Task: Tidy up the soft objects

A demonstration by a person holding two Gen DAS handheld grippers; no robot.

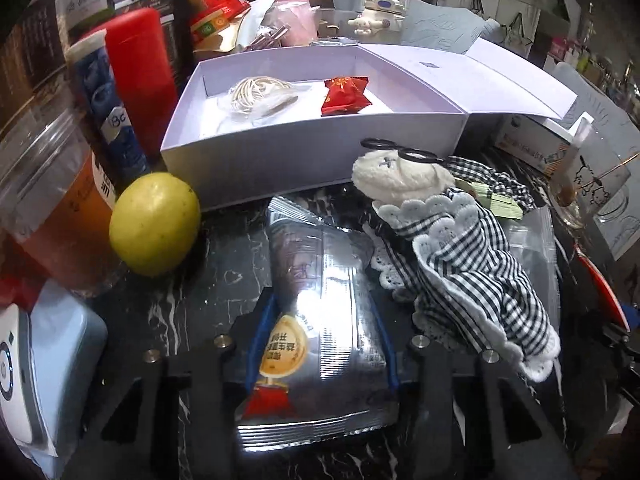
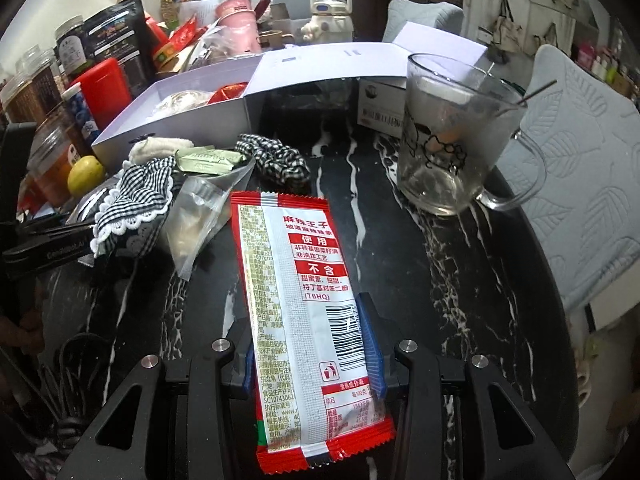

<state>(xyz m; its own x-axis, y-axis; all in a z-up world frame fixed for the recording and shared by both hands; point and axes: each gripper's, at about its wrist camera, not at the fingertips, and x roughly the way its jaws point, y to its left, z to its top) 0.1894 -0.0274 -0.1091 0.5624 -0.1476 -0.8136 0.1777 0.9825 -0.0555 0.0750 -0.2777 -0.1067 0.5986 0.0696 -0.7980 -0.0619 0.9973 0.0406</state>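
My left gripper [image 1: 322, 320] is shut on a silver snack packet [image 1: 320, 304] that lies over the dark marble table [image 1: 224, 276]. A plush doll in a black-and-white gingham dress [image 1: 456, 248] lies just right of it. An open white box [image 1: 248, 160] behind holds a bagged white cord [image 1: 256, 94] and a red pouch [image 1: 345, 94]. My right gripper [image 2: 312, 344] is shut on a red-and-white snack packet [image 2: 296, 304]. The doll [image 2: 136, 196], a clear plastic bag [image 2: 196, 216] and a gingham scrunchie [image 2: 276, 156] lie to its left and beyond.
A yellow lemon [image 1: 154, 224], a blue tube [image 1: 106, 108], a red container [image 1: 140, 76] and jars [image 1: 44, 200] crowd the left. A glass mug [image 2: 452, 136] stands right of the red packet. A white box lid [image 2: 340, 62] and clutter sit behind. Chair cushion [image 2: 580, 184] at right.
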